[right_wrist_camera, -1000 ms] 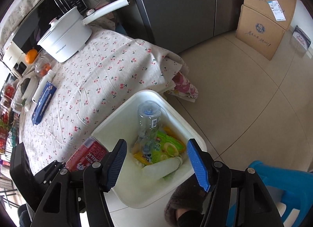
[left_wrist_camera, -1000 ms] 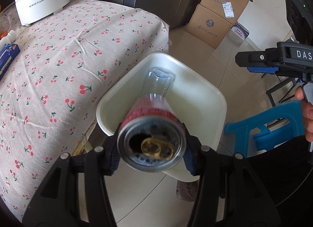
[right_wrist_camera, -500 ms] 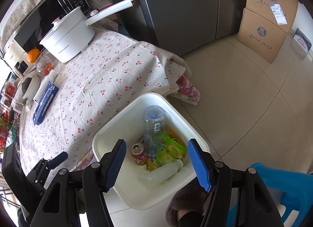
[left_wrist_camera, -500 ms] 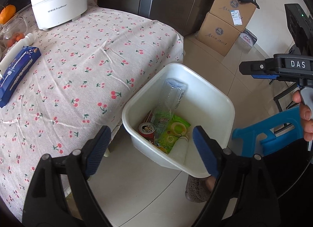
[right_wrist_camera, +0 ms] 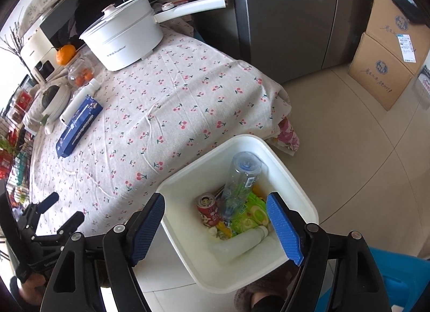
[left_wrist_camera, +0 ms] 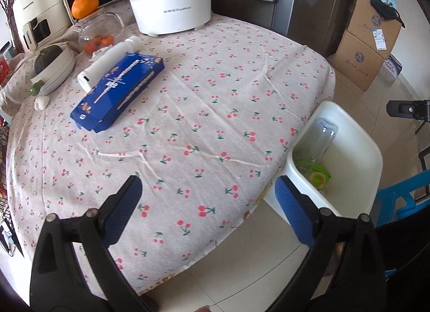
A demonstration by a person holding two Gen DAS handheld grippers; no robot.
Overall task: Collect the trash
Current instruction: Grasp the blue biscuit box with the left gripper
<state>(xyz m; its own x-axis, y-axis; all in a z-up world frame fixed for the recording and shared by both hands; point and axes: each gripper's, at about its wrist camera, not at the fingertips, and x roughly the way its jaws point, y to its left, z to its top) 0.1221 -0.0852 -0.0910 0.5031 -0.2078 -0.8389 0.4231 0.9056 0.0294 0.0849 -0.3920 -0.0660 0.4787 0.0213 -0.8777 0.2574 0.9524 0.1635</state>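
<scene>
Standing upright in the white bin [right_wrist_camera: 293, 177] beside the surface [left_wrist_camera: 188, 113]: red can [right_wrist_camera: 208, 209], pull-tab top showing. Hidden by the bin wall from the left wrist, plain from the right. Both left hand-held gripper [left_wrist_camera: 207, 193] and right hand-held gripper [right_wrist_camera: 215, 220] spread wide, grasping nothing.

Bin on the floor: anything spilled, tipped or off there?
Nothing spilled. In the white bin, the clear bottle leans upside down against the wall, the red can stands upright beside it, and wrappers stay inside.

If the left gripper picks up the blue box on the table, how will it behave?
The blue box is long, flat carton, so probably light and fairly stiff. Its near end looks open, so it may crush if squeezed hard. Lying flat on the tablecloth, it should slide, not roll, when pushed.
</scene>
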